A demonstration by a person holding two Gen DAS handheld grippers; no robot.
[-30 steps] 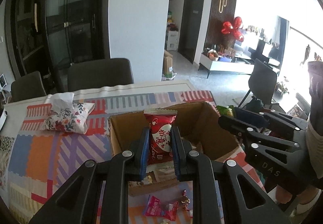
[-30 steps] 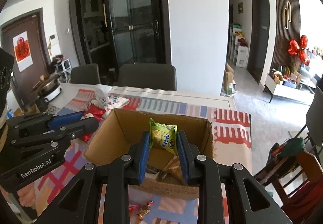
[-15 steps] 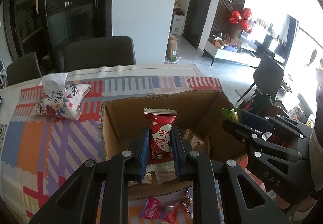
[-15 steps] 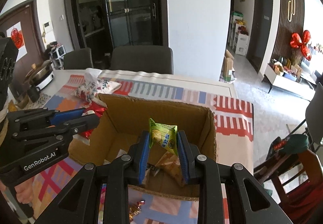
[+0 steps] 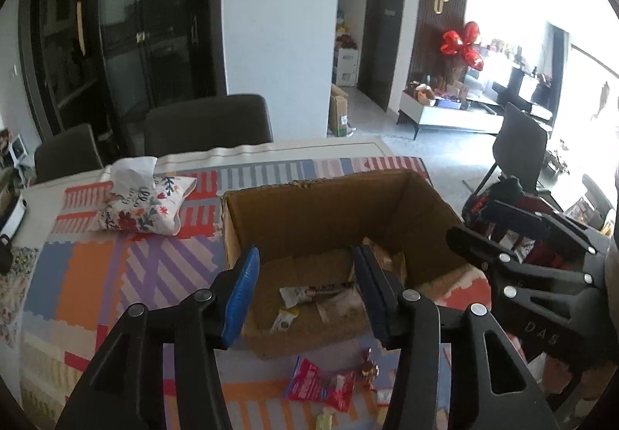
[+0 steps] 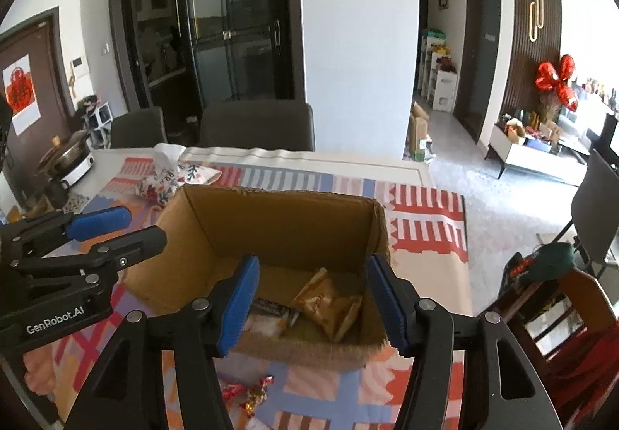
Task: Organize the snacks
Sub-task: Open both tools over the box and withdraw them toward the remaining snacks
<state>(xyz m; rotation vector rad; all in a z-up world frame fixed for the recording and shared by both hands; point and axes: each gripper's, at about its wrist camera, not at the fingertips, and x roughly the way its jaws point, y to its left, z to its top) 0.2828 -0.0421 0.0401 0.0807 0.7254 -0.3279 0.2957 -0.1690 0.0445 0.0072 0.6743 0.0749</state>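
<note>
An open cardboard box (image 5: 309,205) stands on the patterned tablecloth; it also shows in the right wrist view (image 6: 278,213). Several snack packets lie inside it, among them a white packet (image 5: 298,292) and an orange-brown packet (image 6: 329,304). My left gripper (image 5: 305,283) is open and empty above the box's near side. My right gripper (image 6: 313,294) is open and empty above the box's near wall. Each gripper shows in the other's view: the right one (image 5: 514,263), the left one (image 6: 100,232). A red packet (image 5: 321,385) and wrapped candies (image 6: 251,393) lie on the cloth in front of the box.
A floral tissue pouch (image 5: 141,205) lies on the cloth left of the box. Two dark chairs (image 5: 209,124) stand behind the table. A pot (image 6: 71,161) sits at the far left. A chair with clothes (image 6: 549,275) stands at the right.
Both grippers have opened. The red packet left the left gripper and the green packet left the right gripper; neither is between the fingers now.
</note>
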